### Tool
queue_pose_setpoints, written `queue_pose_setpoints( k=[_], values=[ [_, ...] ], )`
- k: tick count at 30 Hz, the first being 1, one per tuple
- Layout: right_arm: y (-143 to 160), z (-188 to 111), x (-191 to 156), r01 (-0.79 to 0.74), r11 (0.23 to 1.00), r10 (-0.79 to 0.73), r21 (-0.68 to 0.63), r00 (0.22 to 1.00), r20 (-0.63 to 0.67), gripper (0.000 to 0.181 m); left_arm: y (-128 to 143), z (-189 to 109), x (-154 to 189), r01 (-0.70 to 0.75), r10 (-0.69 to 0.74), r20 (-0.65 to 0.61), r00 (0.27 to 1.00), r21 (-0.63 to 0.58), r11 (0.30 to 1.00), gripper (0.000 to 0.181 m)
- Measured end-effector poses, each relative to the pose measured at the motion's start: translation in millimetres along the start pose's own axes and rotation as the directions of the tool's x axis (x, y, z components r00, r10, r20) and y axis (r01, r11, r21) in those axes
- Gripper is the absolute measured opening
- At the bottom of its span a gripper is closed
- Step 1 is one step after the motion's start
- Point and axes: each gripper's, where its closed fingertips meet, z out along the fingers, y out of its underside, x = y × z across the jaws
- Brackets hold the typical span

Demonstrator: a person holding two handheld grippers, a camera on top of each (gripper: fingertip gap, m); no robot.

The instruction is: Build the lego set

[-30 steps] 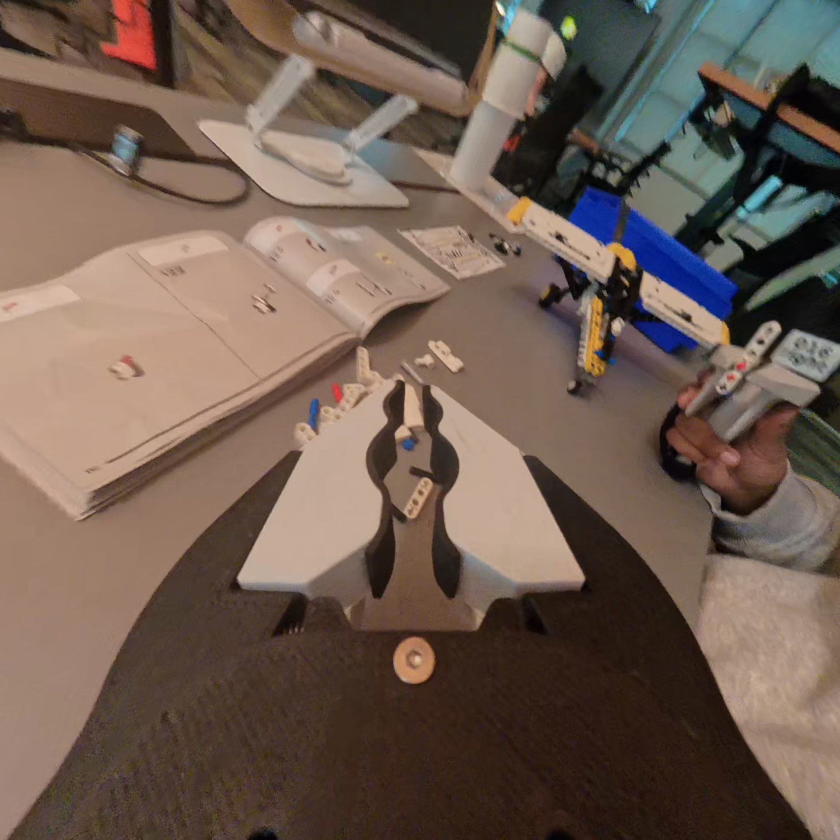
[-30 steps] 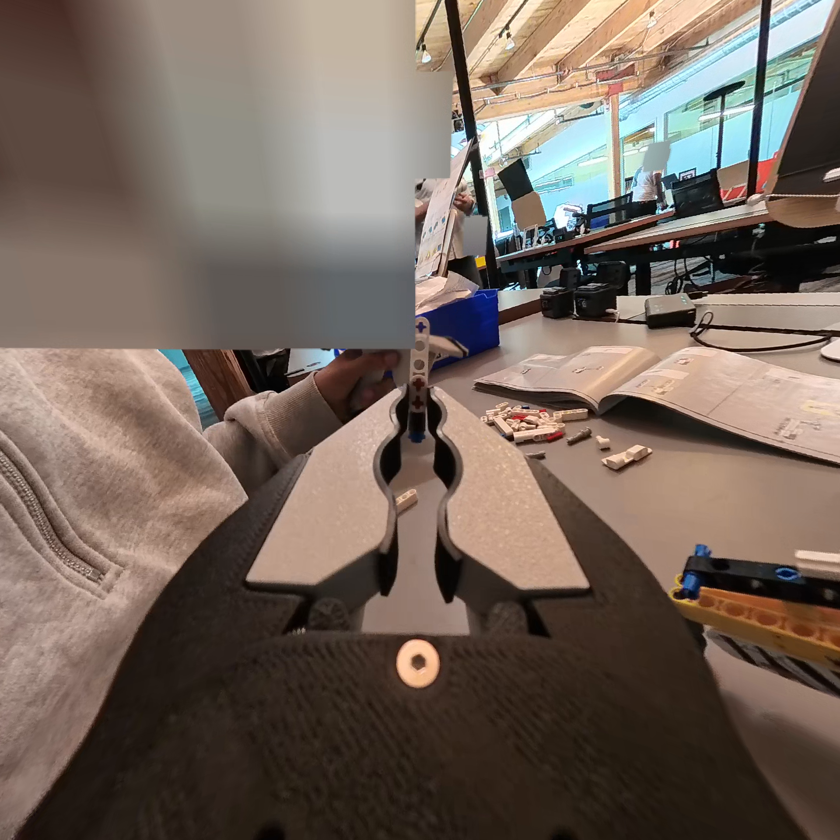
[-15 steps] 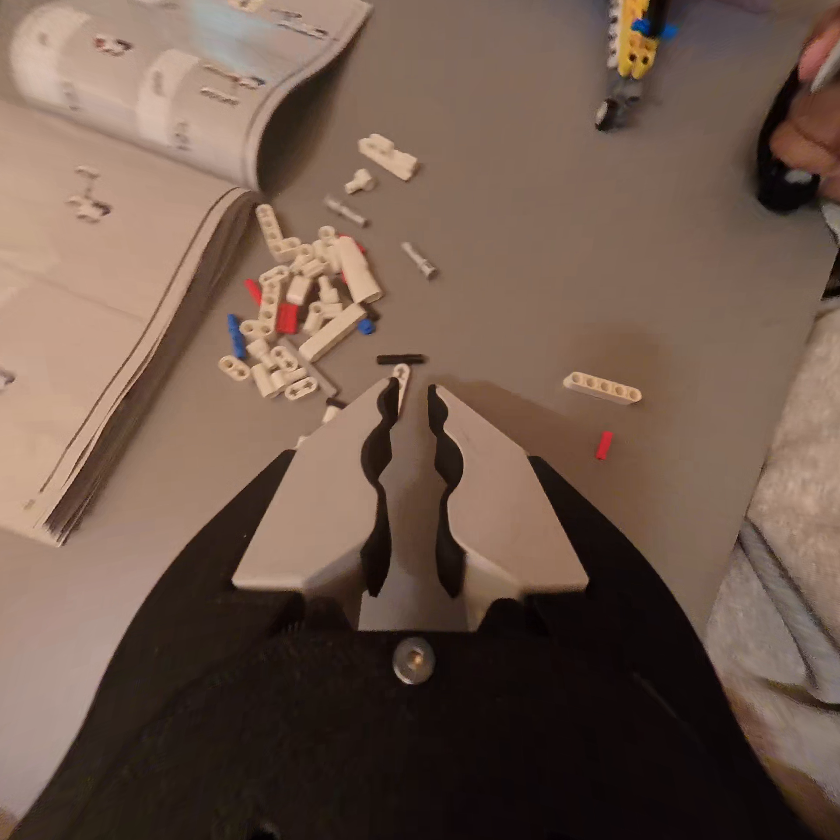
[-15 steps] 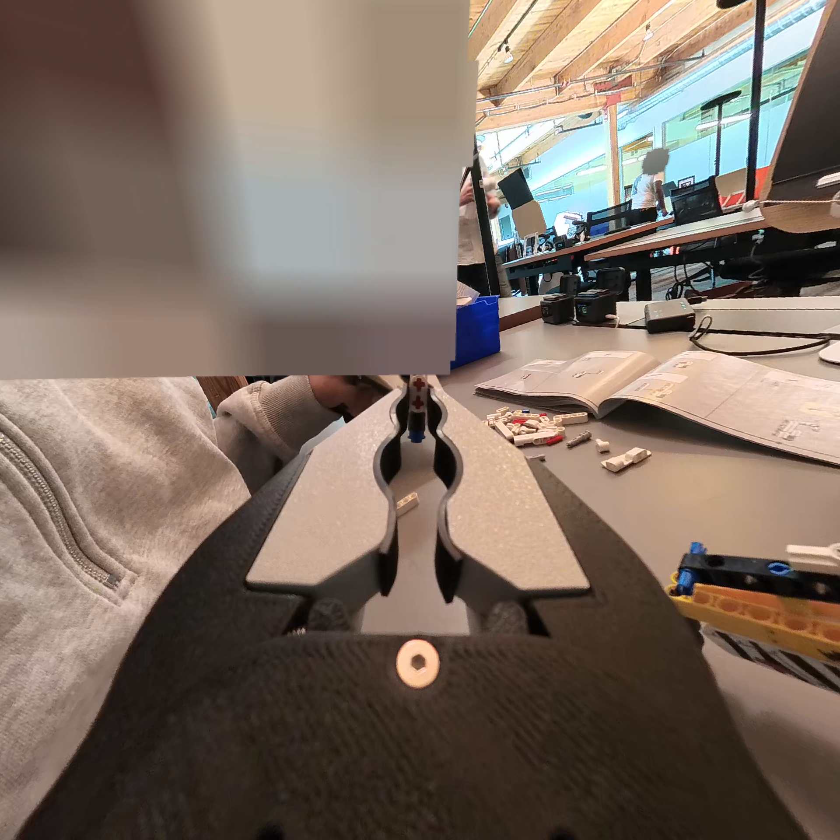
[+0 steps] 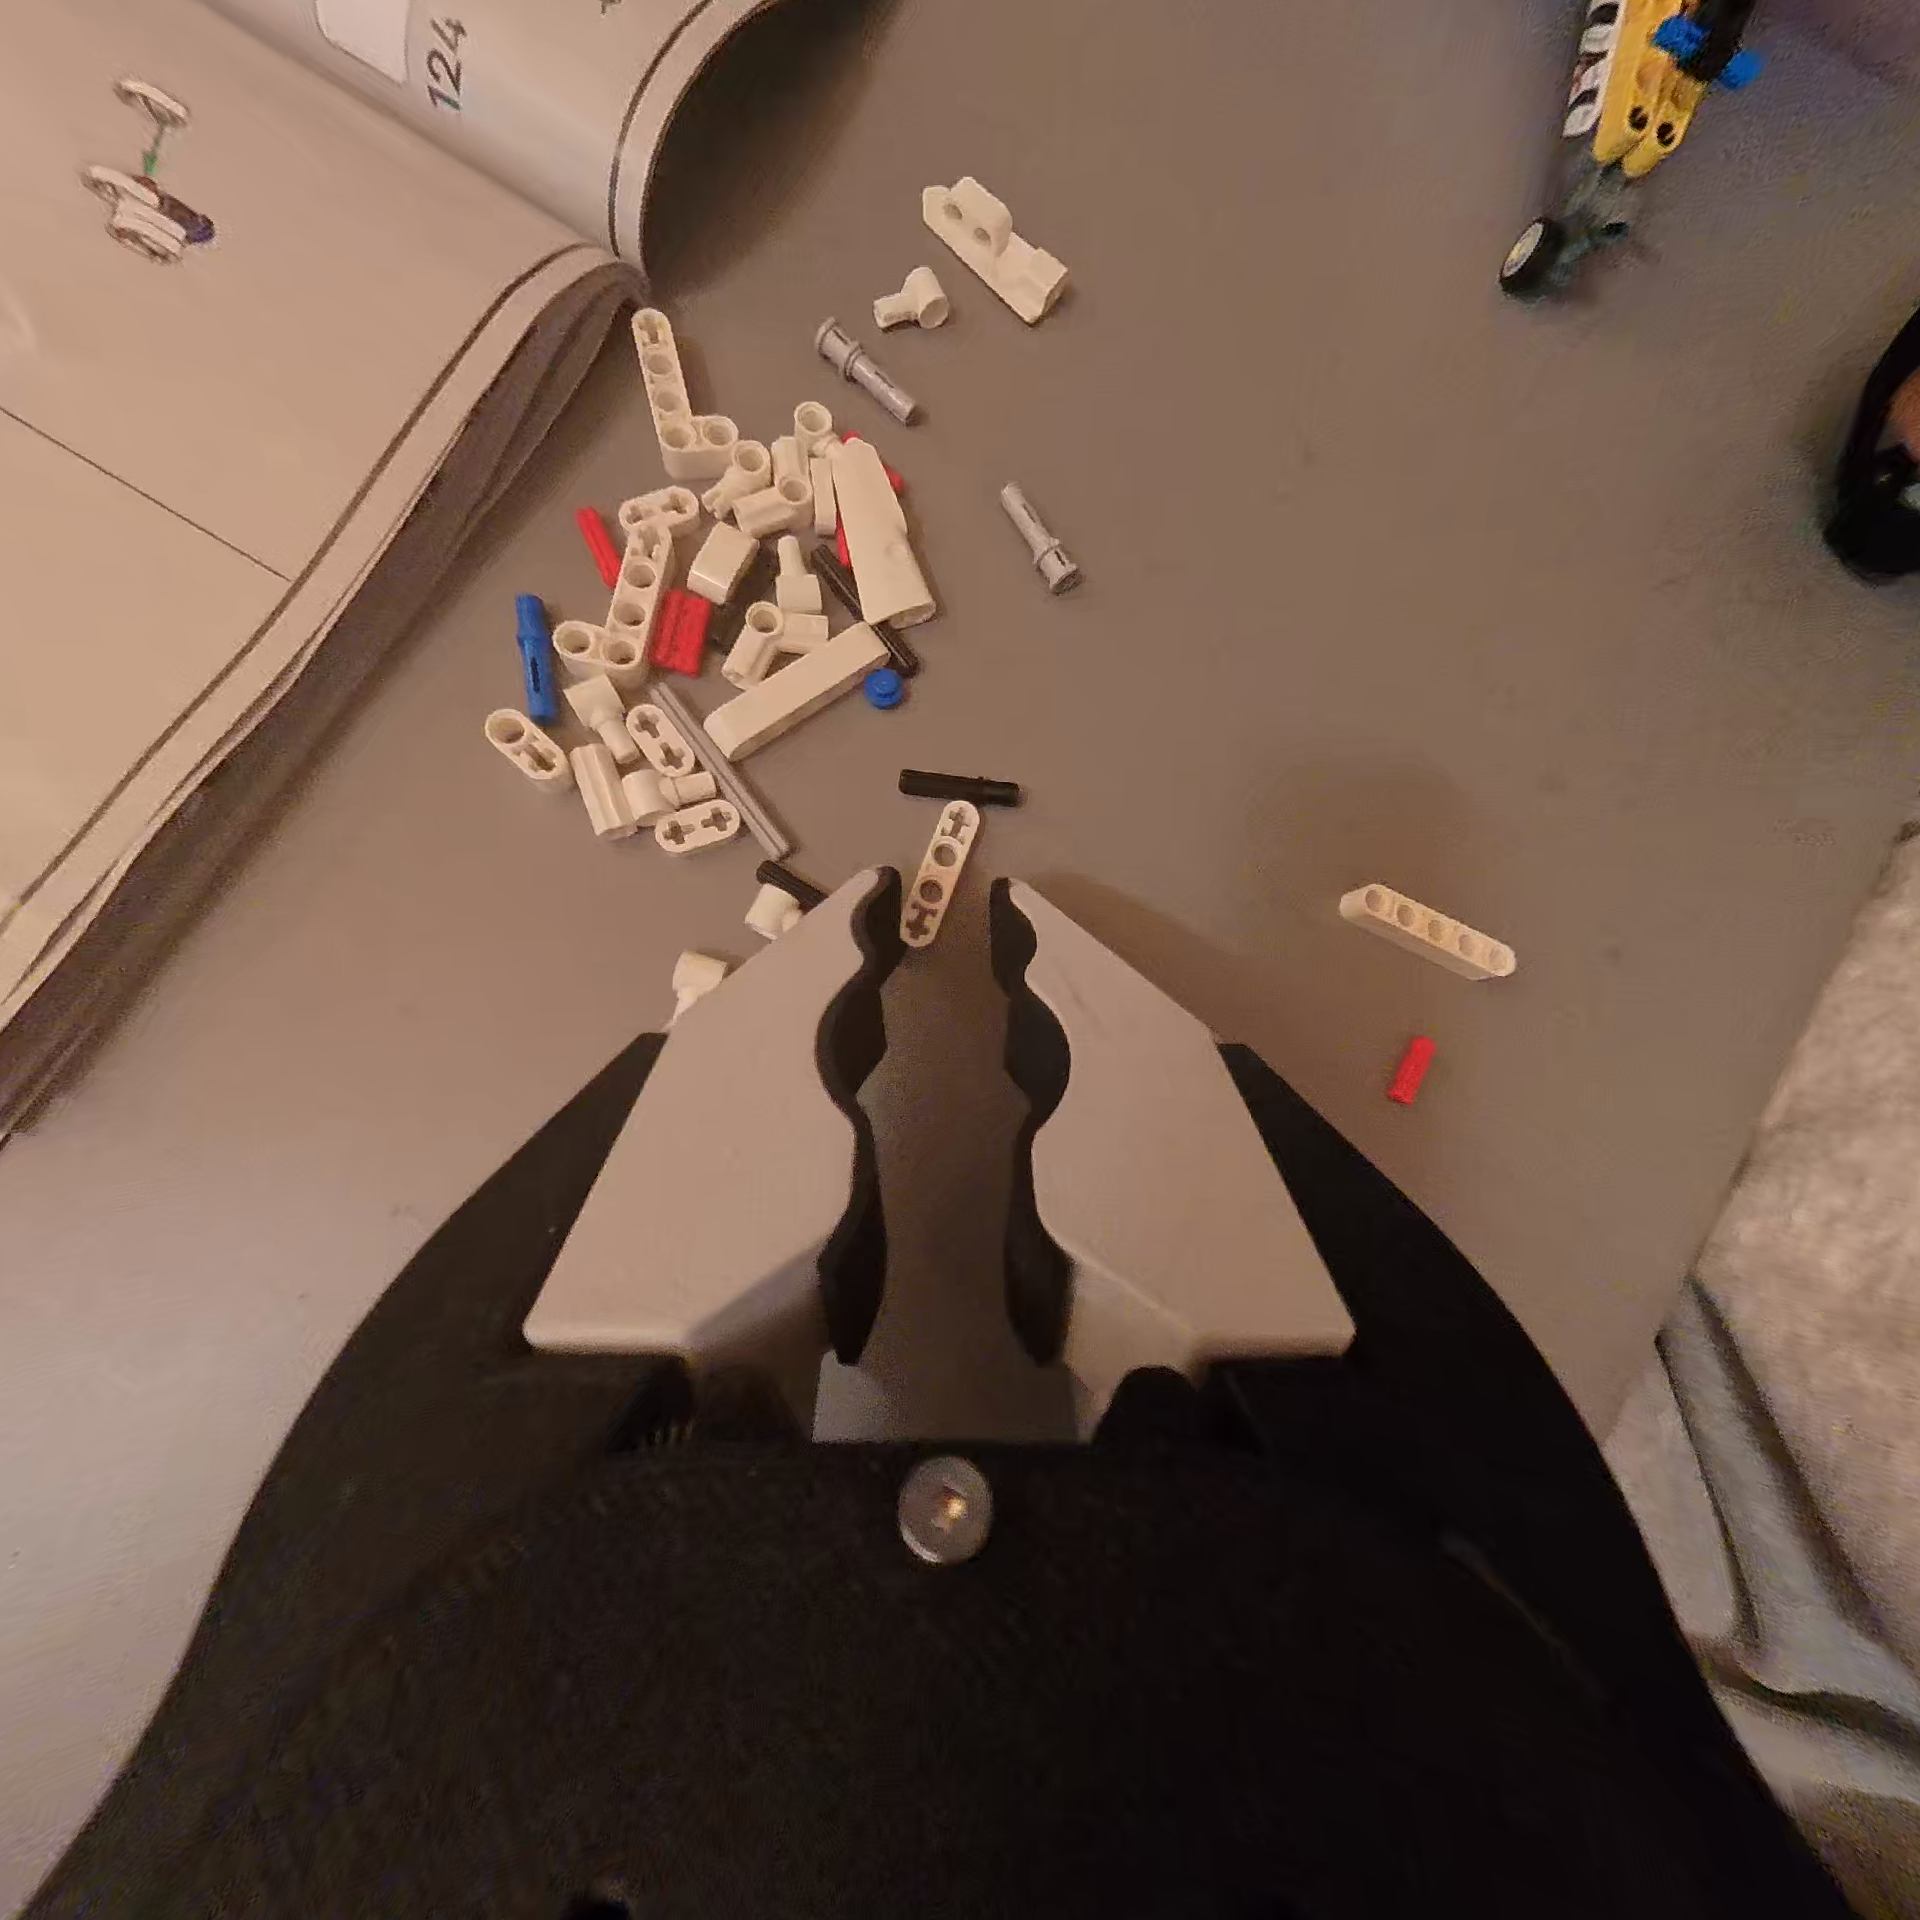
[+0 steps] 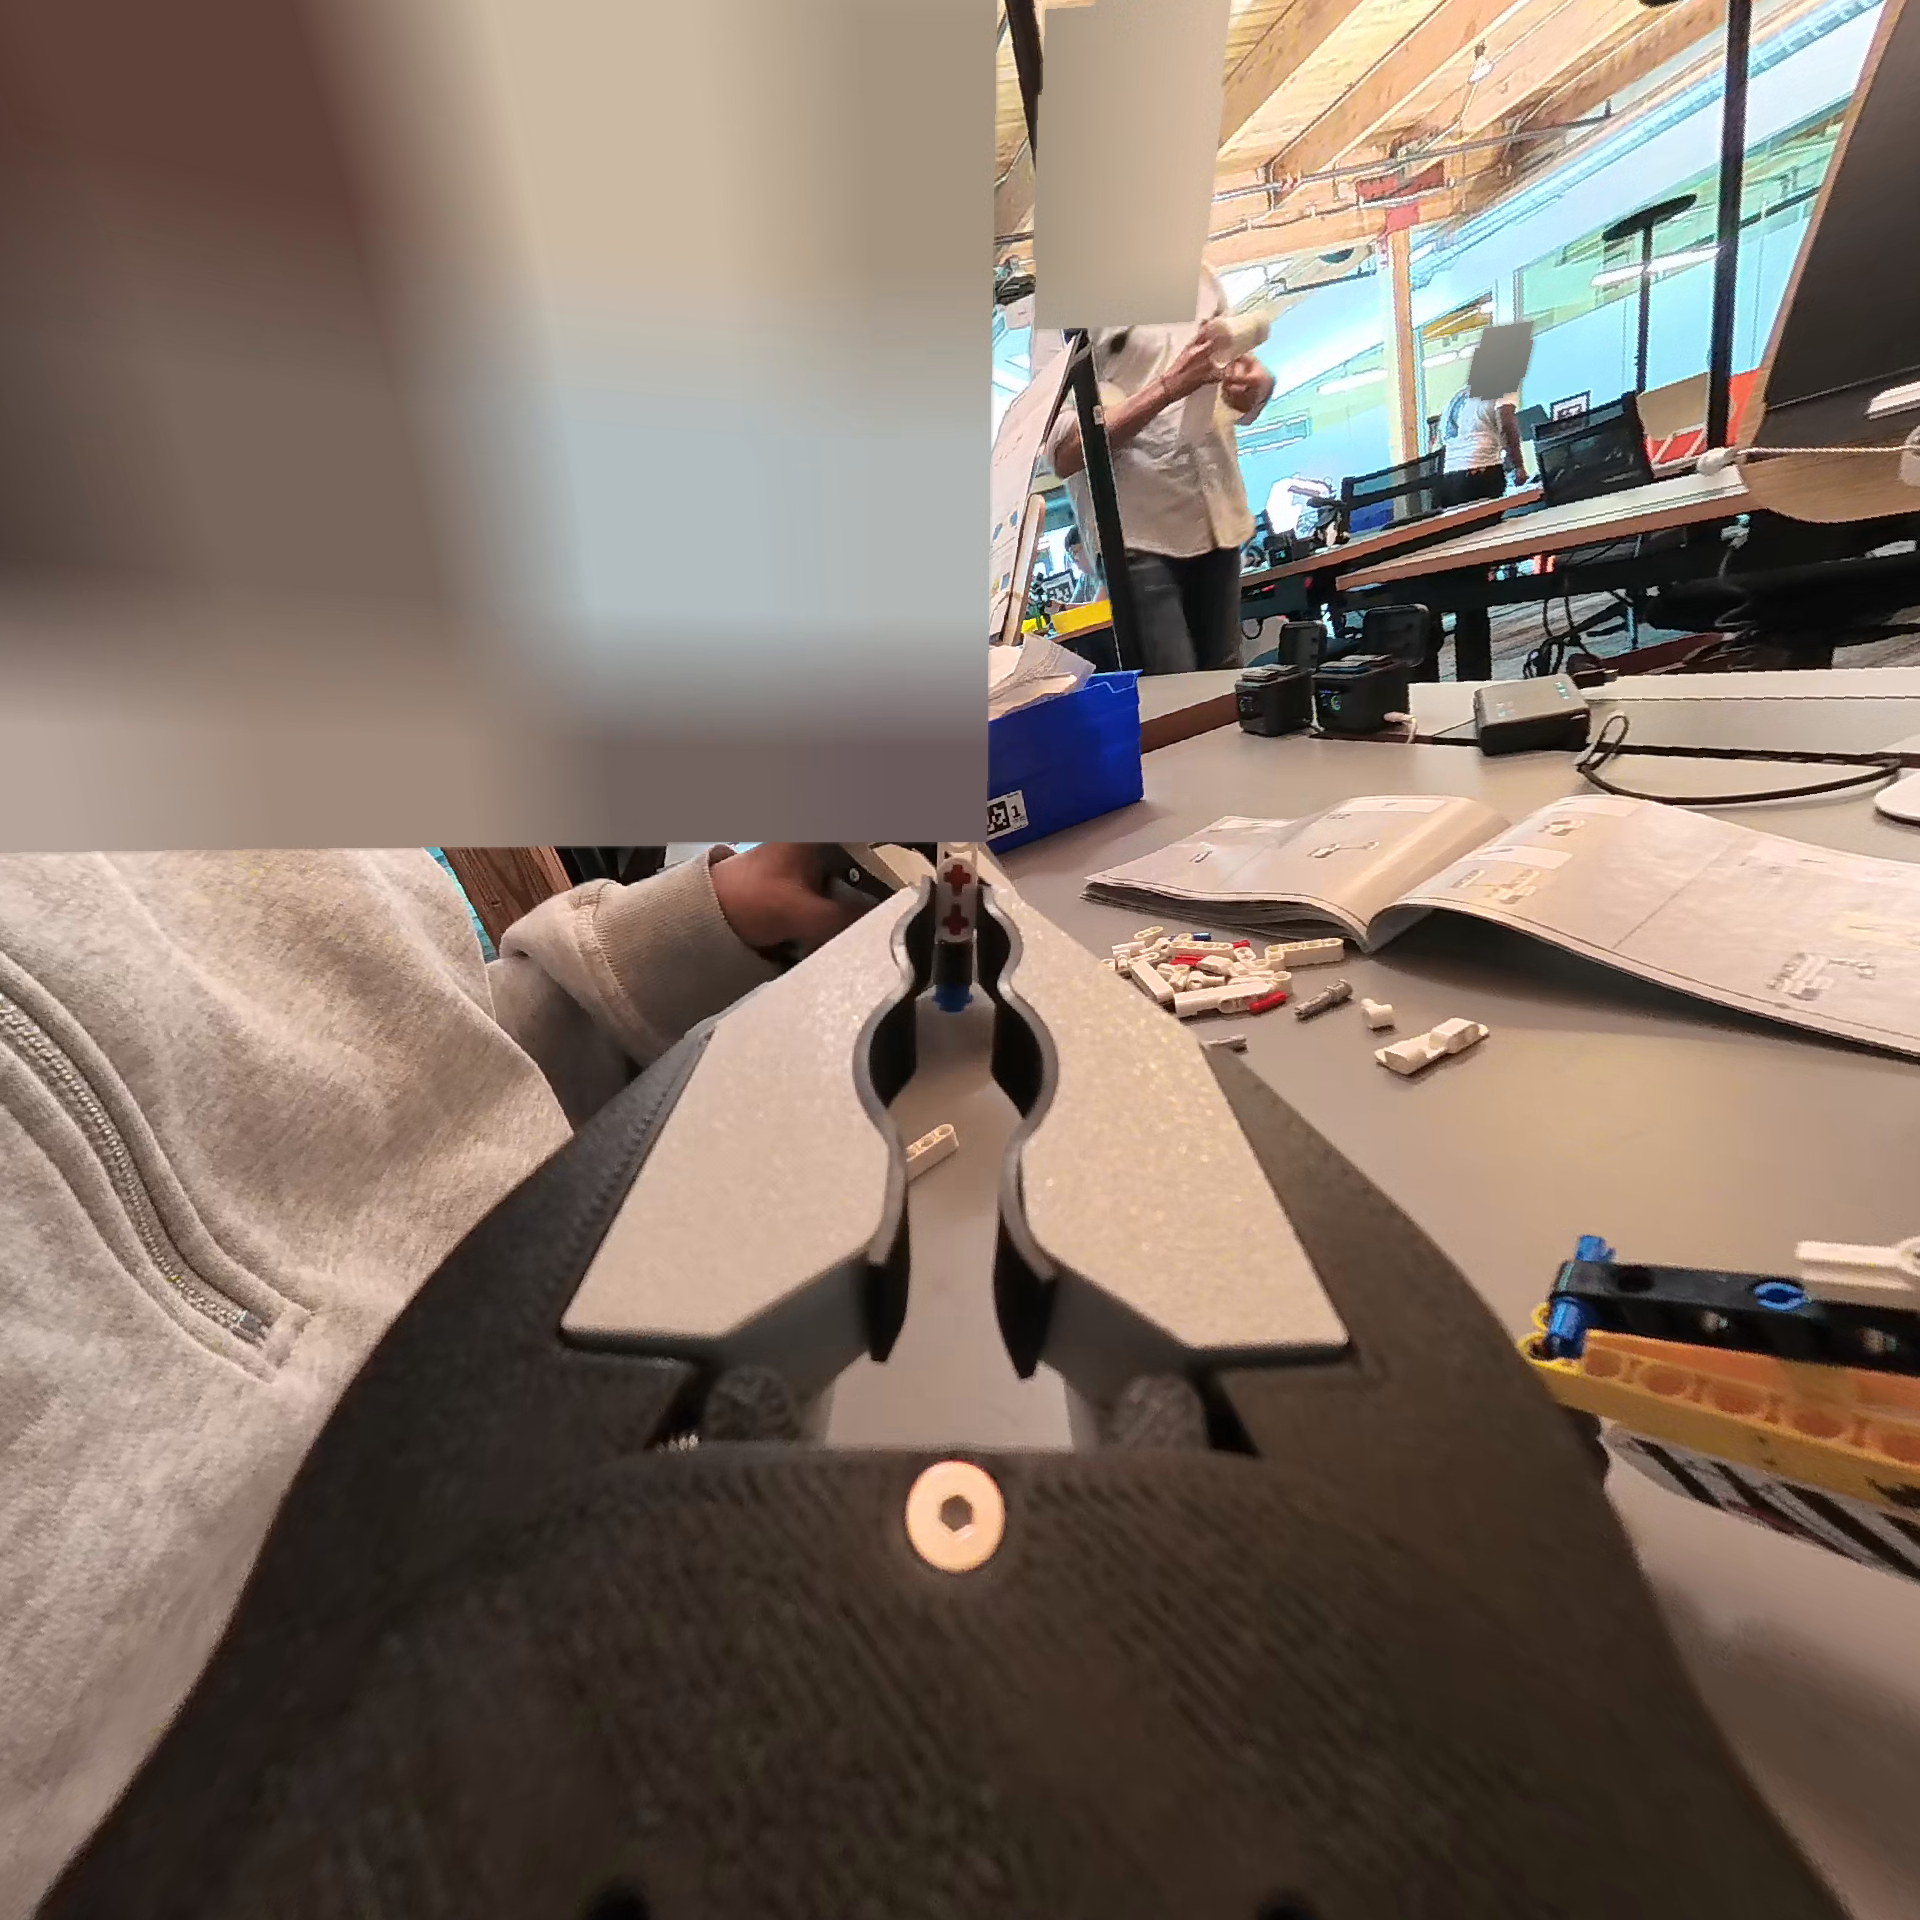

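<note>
Left wrist view: my left gripper looking down at table, jaws parted, nothing gripped. Thin white beam lies flat right at tips, long axis nearly along fingers, tilted slightly right. Left nearer. Right gripper level, raised above table, clamped on small upright sub-assembly. Parts pile just beyond, toward upper left.

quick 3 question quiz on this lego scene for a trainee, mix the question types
1. True or false: the left gripper is clamped on the thin white beam.
2. What does the right gripper hold?
3. The red pin beside the five-hole white beam lies: A) in the parts pile B) apart from it C) on the instruction booklet

Key:
1. False; it is open.
2. A small white piece with red pins.
3. B
</note>
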Motion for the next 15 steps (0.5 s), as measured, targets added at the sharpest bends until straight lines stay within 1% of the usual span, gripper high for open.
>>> queue_pose_setpoints(
  k=[1,3,7,9,10,11,12,13,14,15],
  values=[
    [0,0,0,0.000,1.000,0.000,0.001,1.000,0.000,0.006,2,0,-1,0.002,-0.001,0.009,1.000,-0.013,1.000,0.014],
    [-1,0,0,-0.002,1.000,0.002,0.004,1.000,-0.001,0.006,6,2,-1,-0.010,0.011,0.016,1.000,-0.044,0.999,0.006],
    [-1,-1,1,-0.021,1.000,0.021,0.010,1.000,0.004,0.006,2,6,5,-0.014,0.014,0.004,1.000,-0.029,0.999,0.006],
    [-2,-1,2,-0.032,0.999,0.032,0.015,0.999,0.003,0.006,-4,6,7,-0.003,0.003,-0.002,1.000,0.003,1.000,0.005],
    [-2,-2,2,-0.038,0.999,0.038,0.017,0.999,0.002,0.006,-13,5,14,0.021,-0.018,-0.043,0.999,0.061,0.998,0.005],
    [-2,-1,3,-0.043,0.999,0.043,0.017,0.999,0.003,0.005,-27,2,25,0.063,-0.047,-0.114,0.992,0.141,0.988,0.005],
    [-2,-1,3,-0.048,0.999,0.048,0.016,0.999,0.003,0.006,-44,-4,37,0.128,-0.079,-0.206,0.975,0.238,0.963,0.005],
    [-2,0,4,-0.053,0.998,0.053,0.018,0.999,0.003,0.006,-65,-13,52,0.224,-0.105,-0.330,0.938,0.347,0.911,0.005],
    [-3,1,4,-0.063,0.998,0.063,0.024,0.998,0.007,0.005,-86,-27,69,0.353,-0.107,-0.496,0.862,0.435,0.828,0.005],
    [-5,3,3,-0.077,0.996,0.077,0.038,0.997,0.013,0.006,-102,-43,86,0.499,-0.078,-0.671,0.737,0.463,0.733,0.004]
  ],
)
